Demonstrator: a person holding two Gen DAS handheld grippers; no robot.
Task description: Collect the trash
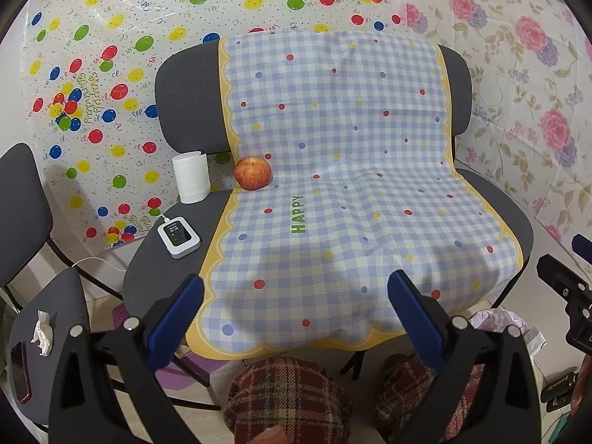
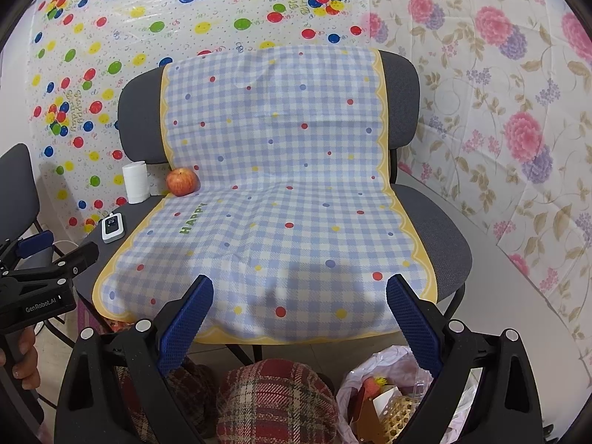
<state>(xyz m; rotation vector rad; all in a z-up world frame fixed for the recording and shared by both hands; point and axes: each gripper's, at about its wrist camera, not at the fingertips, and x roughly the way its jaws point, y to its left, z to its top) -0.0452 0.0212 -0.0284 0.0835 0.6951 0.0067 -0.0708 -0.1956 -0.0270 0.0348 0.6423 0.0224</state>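
Observation:
A crumpled white tissue (image 1: 43, 332) lies on the grey seat of a second chair (image 1: 55, 307) at the far left of the left wrist view. A white plastic trash bag (image 2: 384, 396) holding scraps sits on the floor at the lower right of the right wrist view; its edge shows in the left wrist view (image 1: 507, 322). My left gripper (image 1: 296, 314) is open and empty, in front of the chair's front edge. My right gripper (image 2: 299, 314) is open and empty, above the bag and in front of the chair.
A grey chair (image 1: 185, 81) is draped with a blue checked cloth (image 1: 333, 185). On it stand a red apple (image 1: 253, 173), a white paper roll (image 1: 191, 177) and a small white device with a cable (image 1: 179, 236). Plaid-clad knees (image 1: 288, 396) are below. Patterned sheets cover the walls.

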